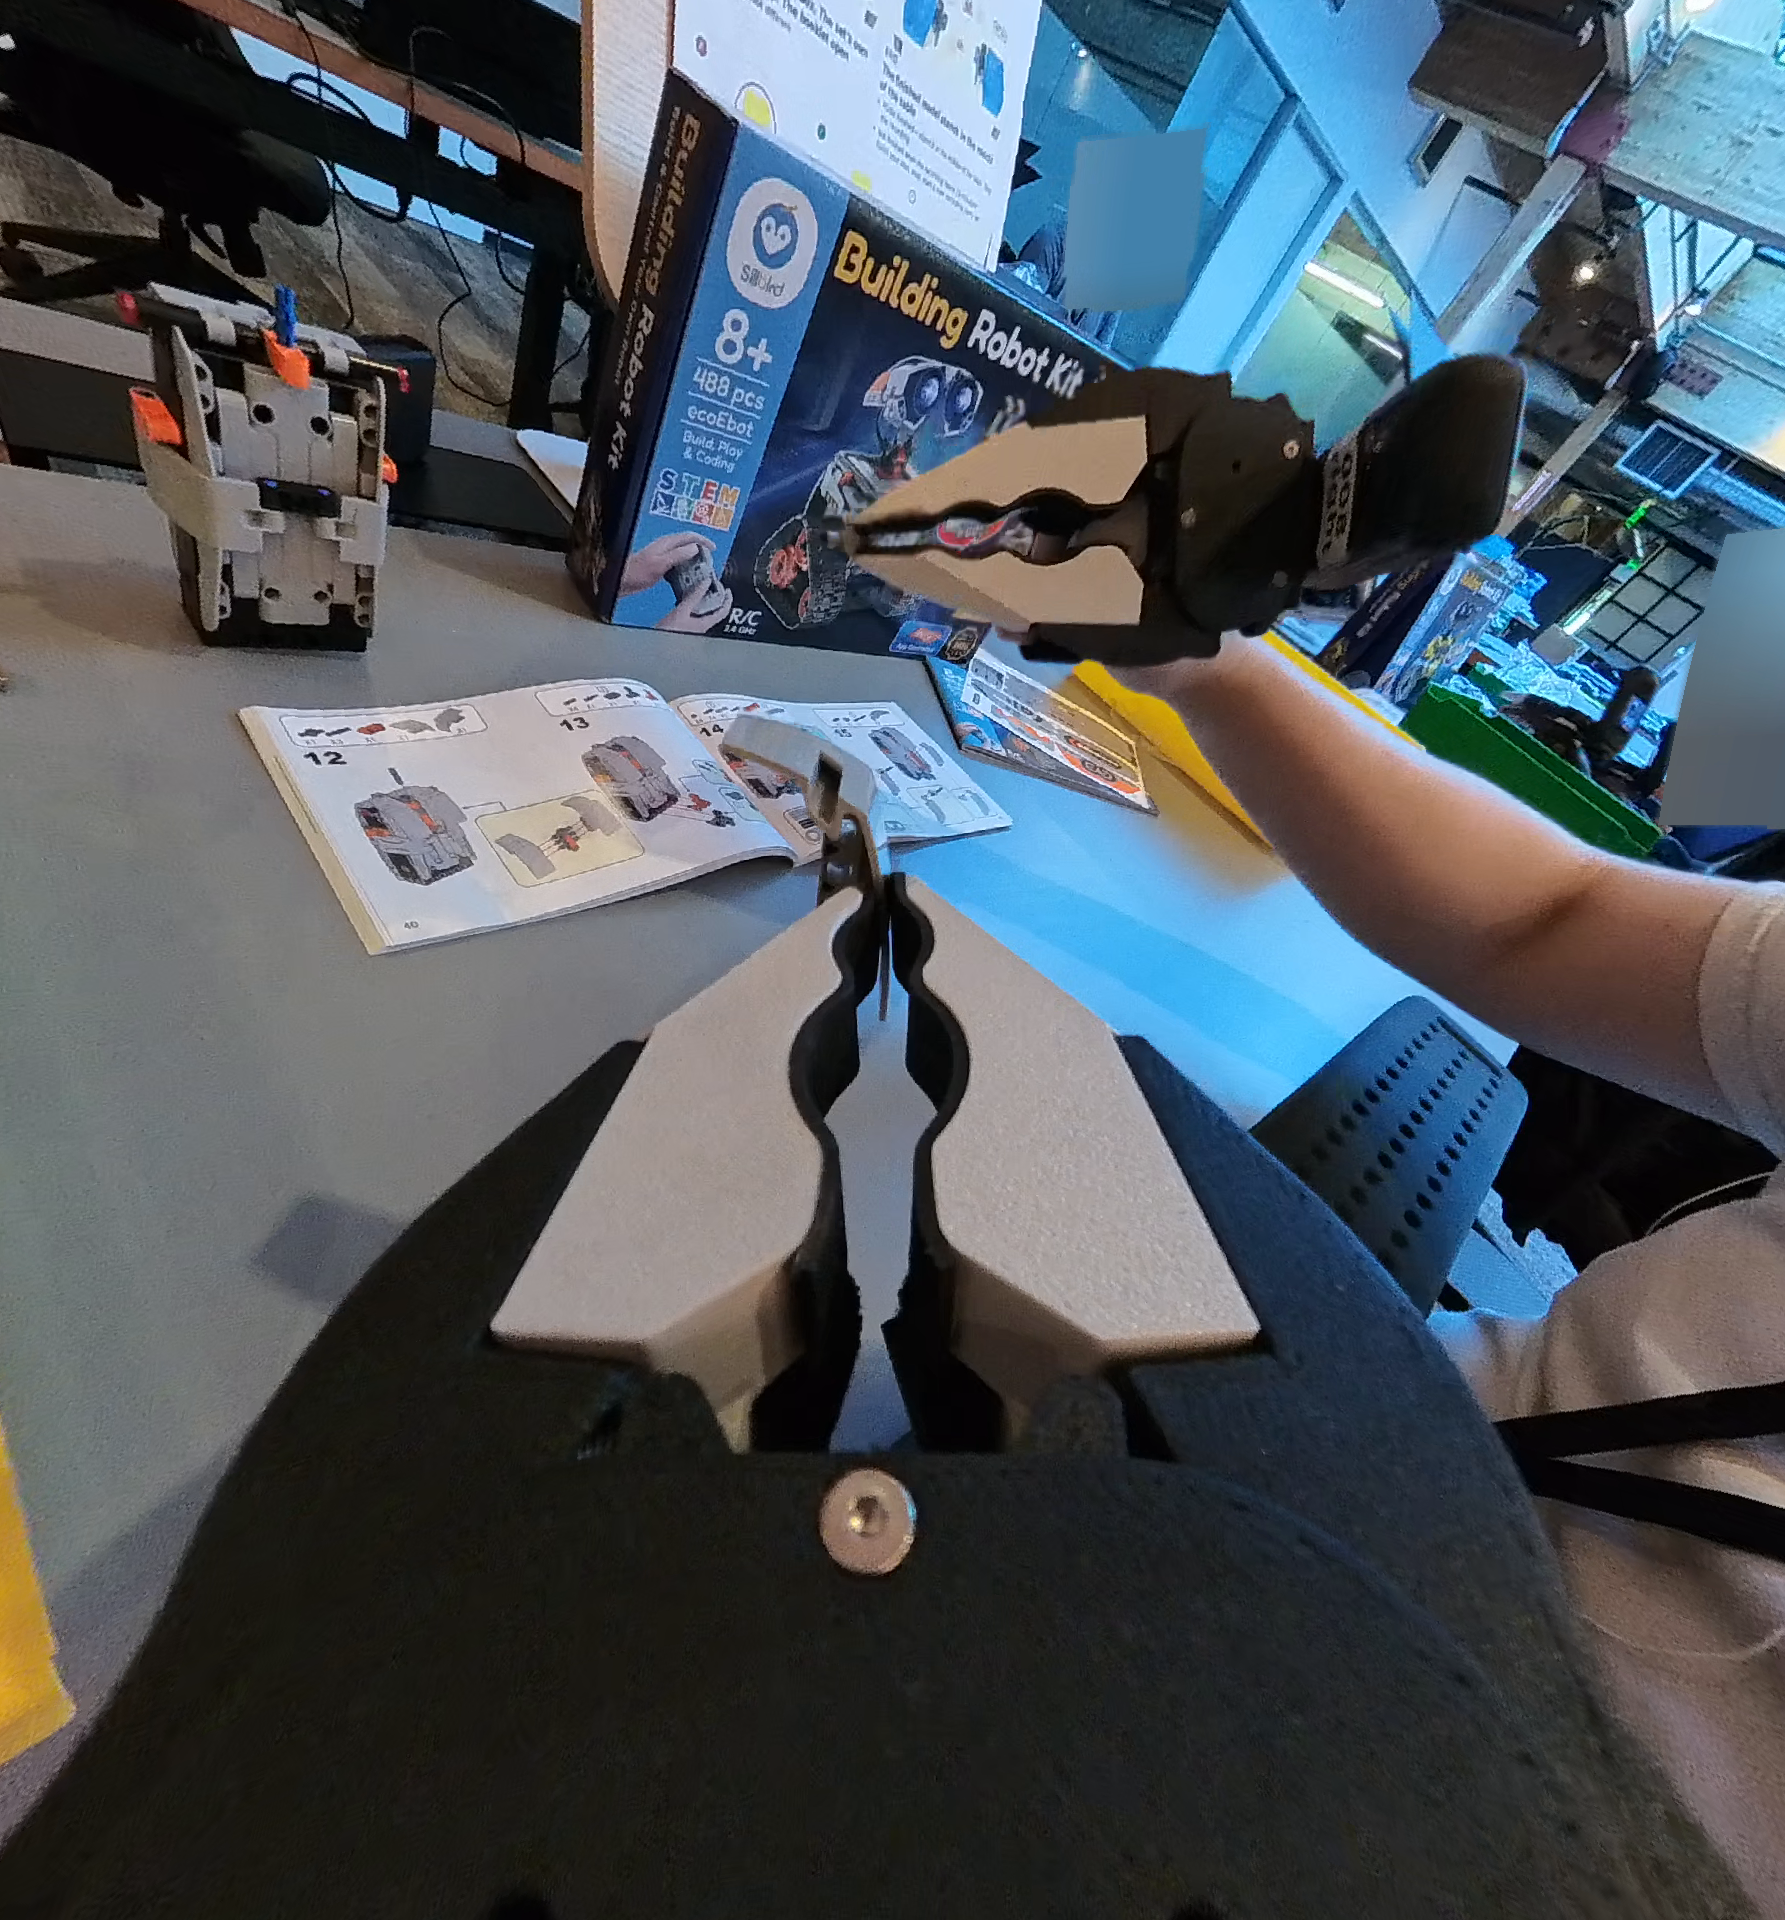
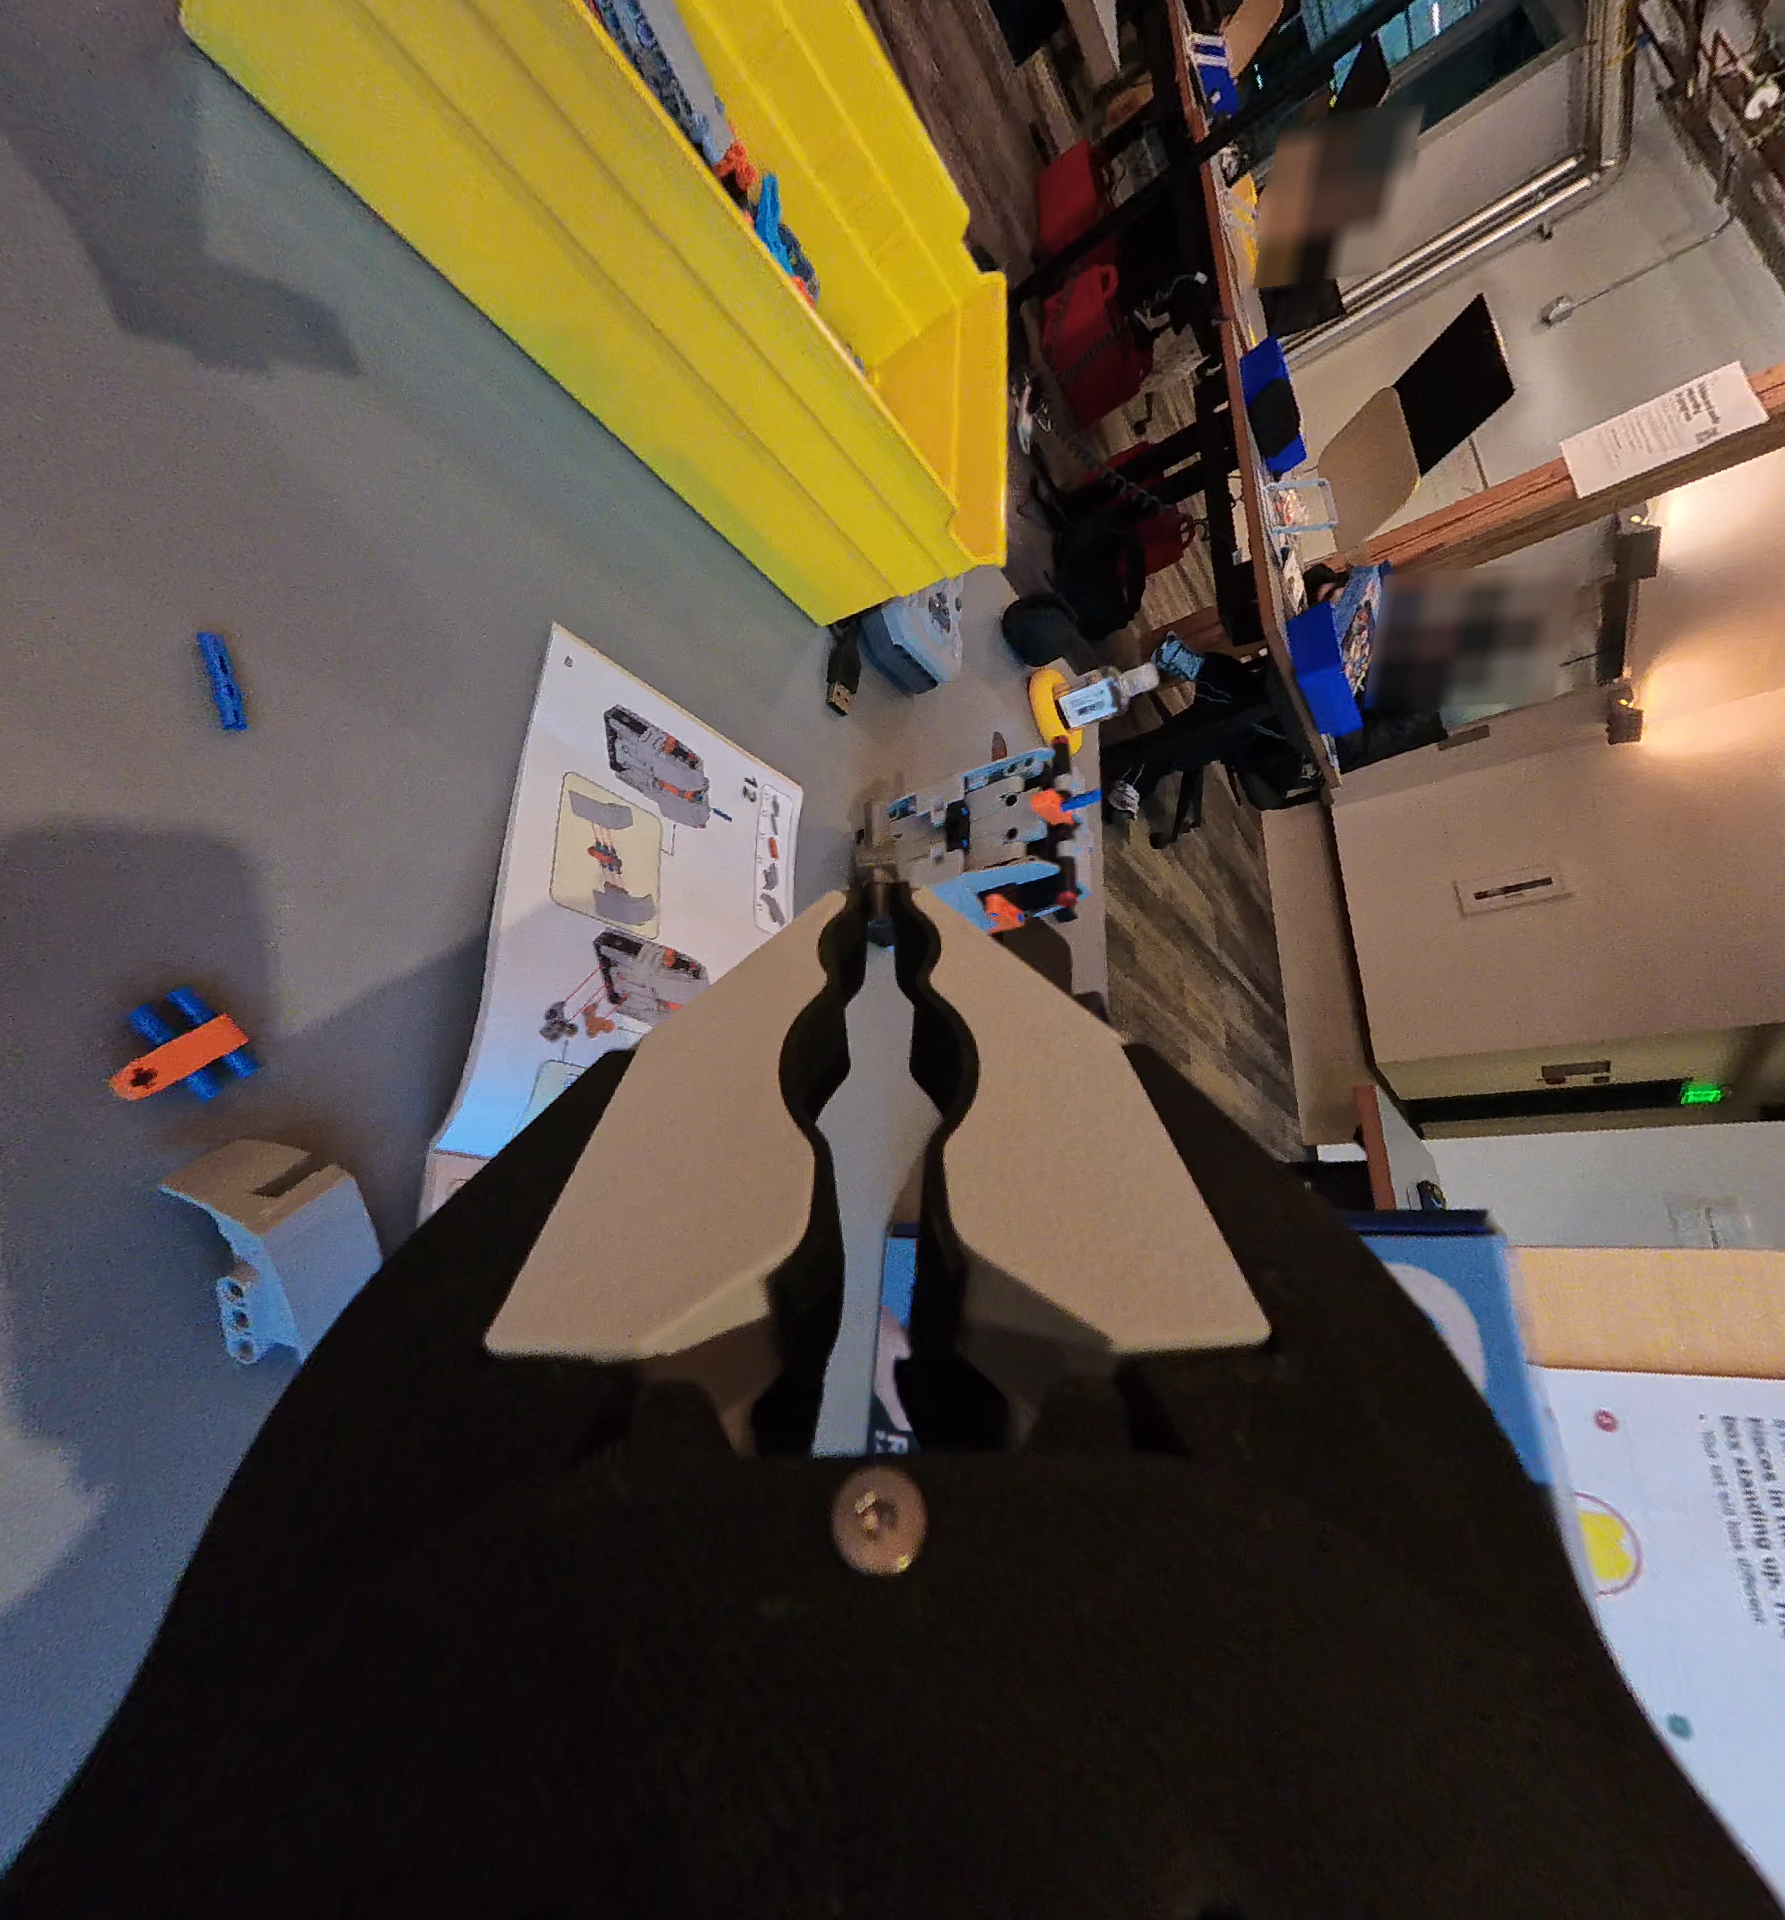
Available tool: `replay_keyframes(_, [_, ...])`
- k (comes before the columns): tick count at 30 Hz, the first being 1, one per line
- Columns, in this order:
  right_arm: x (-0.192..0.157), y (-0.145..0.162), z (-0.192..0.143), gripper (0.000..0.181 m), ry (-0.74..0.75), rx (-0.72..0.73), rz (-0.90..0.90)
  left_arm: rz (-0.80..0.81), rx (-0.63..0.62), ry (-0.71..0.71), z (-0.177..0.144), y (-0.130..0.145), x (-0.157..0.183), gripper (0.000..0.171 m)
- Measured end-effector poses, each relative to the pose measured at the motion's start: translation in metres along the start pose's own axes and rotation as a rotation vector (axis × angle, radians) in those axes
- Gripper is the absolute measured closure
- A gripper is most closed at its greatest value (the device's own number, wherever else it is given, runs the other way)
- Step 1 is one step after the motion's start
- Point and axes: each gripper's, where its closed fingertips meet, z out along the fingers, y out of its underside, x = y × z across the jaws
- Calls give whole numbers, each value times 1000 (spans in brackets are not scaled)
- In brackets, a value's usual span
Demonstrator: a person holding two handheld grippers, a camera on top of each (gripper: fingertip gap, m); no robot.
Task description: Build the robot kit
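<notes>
Left wrist view shows the left gripper (image 1: 872, 894) with its fingers pinching a curved grey panel piece (image 1: 805, 764) above the open instruction booklet (image 1: 514, 821) on the grey worktop (image 1: 140, 1039). The right gripper (image 1: 852, 538) hangs raised before the kit box (image 1: 763, 416), fingers closed on a small pin-like part (image 2: 880, 854), too small to identify. The partly built robot model (image 1: 264, 478) stands well apart. To my eye, a steady, level grip suits both parts.
</notes>
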Motion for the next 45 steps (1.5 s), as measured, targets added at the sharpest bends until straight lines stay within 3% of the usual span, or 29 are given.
replay_keyframes(8, [-61,19,5,178,-71,-28,49,-35,-35,16,8,10,-2,171])
replay_keyframes(15, [-89,-3,-13,178,-125,19,155,-106,-59,122,19,21,10,171])
replay_keyframes(23, [-134,-16,-35,179,-237,31,474,-244,-150,279,48,54,39,171])
replay_keyframes(28, [-144,-25,-55,179,-180,87,659,-399,-192,412,63,70,60,171])
replay_keyframes(36, [-167,-14,-80,178,-89,37,591,-513,-287,571,70,85,80,171])
replay_keyframes(42, [-171,-40,-82,178,-138,114,631,-557,-335,655,70,89,94,171])
replay_keyframes(45, [-170,-40,-86,178,-127,111,629,-569,-371,626,74,98,92,171])
